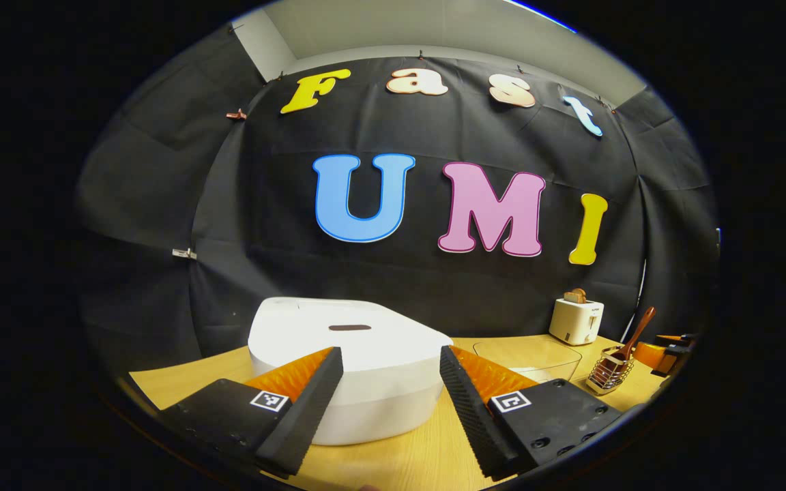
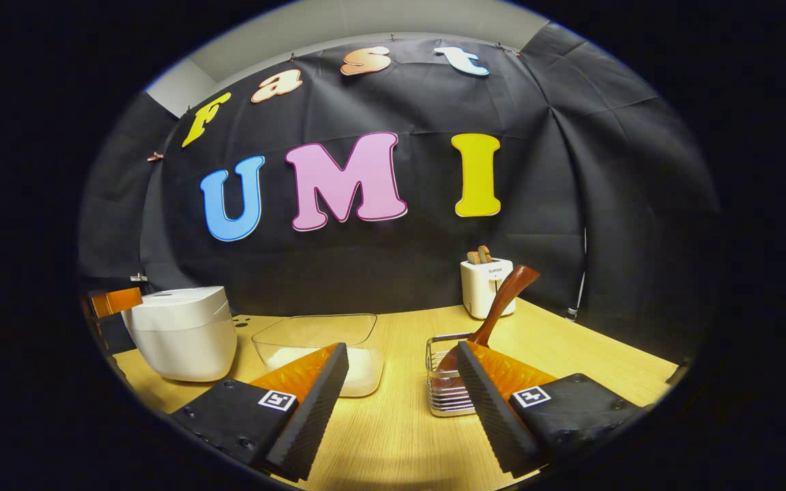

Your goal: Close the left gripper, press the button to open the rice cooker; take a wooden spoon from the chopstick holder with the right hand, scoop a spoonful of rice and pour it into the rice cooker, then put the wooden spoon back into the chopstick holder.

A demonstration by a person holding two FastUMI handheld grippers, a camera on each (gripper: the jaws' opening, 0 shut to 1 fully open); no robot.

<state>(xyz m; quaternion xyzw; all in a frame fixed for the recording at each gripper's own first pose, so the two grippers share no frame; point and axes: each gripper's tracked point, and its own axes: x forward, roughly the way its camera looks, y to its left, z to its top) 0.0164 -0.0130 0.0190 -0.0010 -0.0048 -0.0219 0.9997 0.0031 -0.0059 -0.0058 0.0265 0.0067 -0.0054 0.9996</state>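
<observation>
progress: nothing done, cooker (image 1: 352,368) lid down, spoon (image 2: 499,307) in holder (image 2: 449,385), rice in bowl (image 2: 318,351) | left gripper (image 1: 391,392) fingers wide, facing cooker, must close then press | right gripper (image 2: 400,402) fingers wide, empty, near holder | all on counter (image 2: 393,436) | text: toaster (image 2: 486,286) brand too small to trust

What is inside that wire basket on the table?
A wooden spoon stands tilted in the wire basket, handle sticking up. Its bowl end is partly hidden behind the right gripper.
</observation>
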